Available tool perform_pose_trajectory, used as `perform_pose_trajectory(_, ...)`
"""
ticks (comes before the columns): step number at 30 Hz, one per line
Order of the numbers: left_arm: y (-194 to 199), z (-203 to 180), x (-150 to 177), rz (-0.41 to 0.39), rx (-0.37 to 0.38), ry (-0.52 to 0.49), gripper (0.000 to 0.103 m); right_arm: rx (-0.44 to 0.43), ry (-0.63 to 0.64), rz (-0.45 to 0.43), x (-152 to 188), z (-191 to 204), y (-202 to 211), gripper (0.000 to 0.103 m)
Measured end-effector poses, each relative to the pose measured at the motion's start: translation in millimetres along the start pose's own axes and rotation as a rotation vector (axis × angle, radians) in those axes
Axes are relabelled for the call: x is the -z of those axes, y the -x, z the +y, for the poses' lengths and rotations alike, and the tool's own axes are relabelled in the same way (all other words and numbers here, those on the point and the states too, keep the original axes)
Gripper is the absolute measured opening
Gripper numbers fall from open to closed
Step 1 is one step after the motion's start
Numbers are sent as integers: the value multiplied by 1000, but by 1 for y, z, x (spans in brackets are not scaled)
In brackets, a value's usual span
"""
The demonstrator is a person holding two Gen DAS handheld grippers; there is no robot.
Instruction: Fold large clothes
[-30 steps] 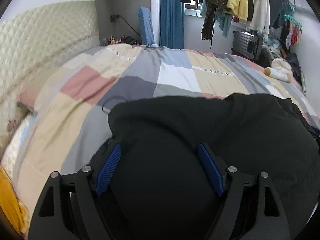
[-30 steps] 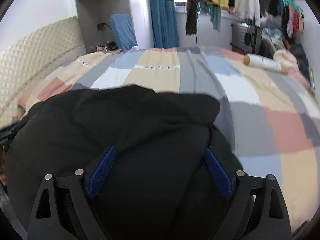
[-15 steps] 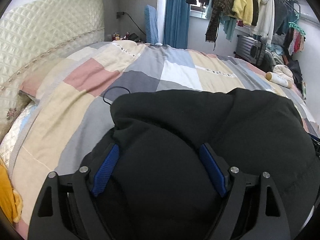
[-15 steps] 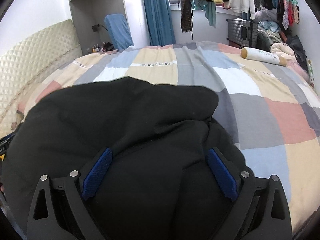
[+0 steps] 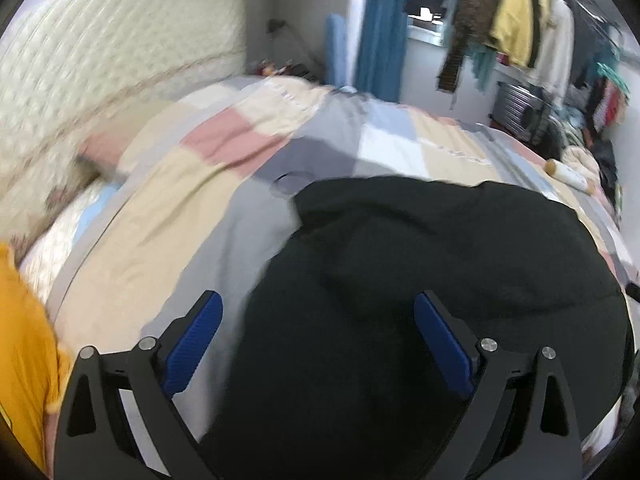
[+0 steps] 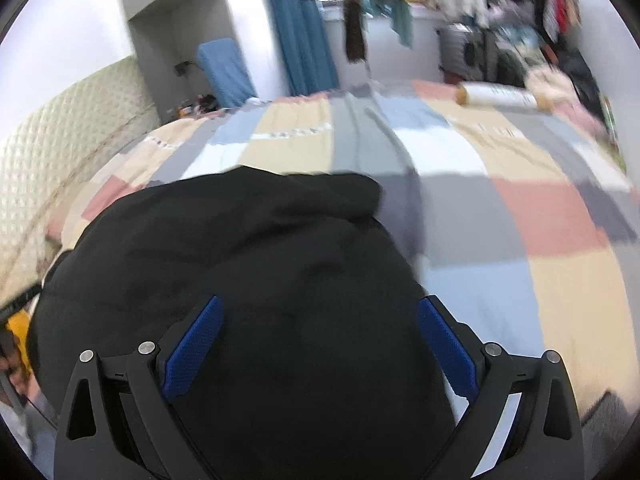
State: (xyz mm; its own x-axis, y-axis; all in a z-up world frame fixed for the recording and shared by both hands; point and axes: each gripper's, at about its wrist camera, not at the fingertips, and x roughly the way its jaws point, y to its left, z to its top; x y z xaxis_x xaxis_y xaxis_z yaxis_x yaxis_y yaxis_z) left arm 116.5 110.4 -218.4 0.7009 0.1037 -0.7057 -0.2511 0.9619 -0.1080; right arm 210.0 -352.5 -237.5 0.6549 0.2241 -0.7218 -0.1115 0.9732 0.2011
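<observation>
Folding is under way on a bulky black garment (image 5: 420, 300) heaped on the near part of a patchwork bedspread (image 5: 224, 184). The left gripper (image 5: 318, 322) hangs over the garment's left margin, its jaws spread wide with bedspread showing beside the left blue pad; nothing is pinched. The right gripper (image 6: 318, 322) hangs over the garment's right portion, jaws likewise released, dark cloth filling the gap between its fingers. Both views are blurred. The stage appears to be between grasps: one fold laid, the bundle still thick and rounded. The next move likely calls for finding a clean edge, which is hard to pick out on the uniformly black fabric, and closing both grippers on matching corners.
</observation>
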Motion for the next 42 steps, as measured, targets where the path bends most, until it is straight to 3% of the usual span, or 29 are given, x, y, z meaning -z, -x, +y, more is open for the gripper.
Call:
perform_pose_trajectory(3,0,32,16,40,1,71,97,-17,-117,34,4,-30,-3,98)
perform_pose_trajectory(6,-4,47,28,93,99,168,92,-82,-192,92,6,-44,-18,95)
perform_pose_trajectory(8,-5,44,31,105,128,172,80,-127,-189,130,8,-40,-27,89)
perform_pose_trajectory(9,-5,41,31,107,148,170,76,-138,-176,145,8,-37,-31,84)
perform_pose_trajectory(11,-5,37,32,114,197,168,55,-143,-152,149,8,-30,-32,67)
perform_pose_trajectory(12,-2,35,33,107,214,166,49,-146,-140,138,7,-27,-29,44)
perform_pose_trajectory(13,2,34,33,91,231,159,35,-143,-119,116,6,-23,-22,23)
perform_pose_trajectory(14,8,32,34,76,239,151,25,-136,-95,89,5,-19,-14,18)
perform_pose_trajectory(16,20,29,34,41,252,140,14,-112,-46,56,8,-9,-1,8)
perform_pose_trajectory(19,35,35,37,5,286,169,8,-54,3,37,14,-1,12,6)
perform_pose_trajectory(23,42,36,42,10,276,169,8,-26,21,66,19,-2,11,5)
perform_pose_trajectory(29,23,27,46,107,201,135,9,34,86,167,29,9,-12,7)
perform_pose_trajectory(32,22,23,46,110,189,118,13,23,61,164,29,5,-11,9)
perform_pose_trajectory(34,25,24,44,100,183,117,17,14,23,155,27,-2,-8,18)
perform_pose_trajectory(36,27,23,41,104,159,102,27,10,-23,144,23,-7,-2,25)
perform_pose_trajectory(38,32,23,38,97,141,95,66,-6,-51,123,20,-9,8,29)
perform_pose_trajectory(39,37,23,36,77,133,98,74,-8,-58,107,19,-8,16,40)
perform_pose_trajectory(40,44,24,34,57,120,99,81,-5,-61,92,17,-6,22,52)
perform_pose_trajectory(42,54,22,28,40,112,96,81,-7,-54,47,13,-1,42,56)
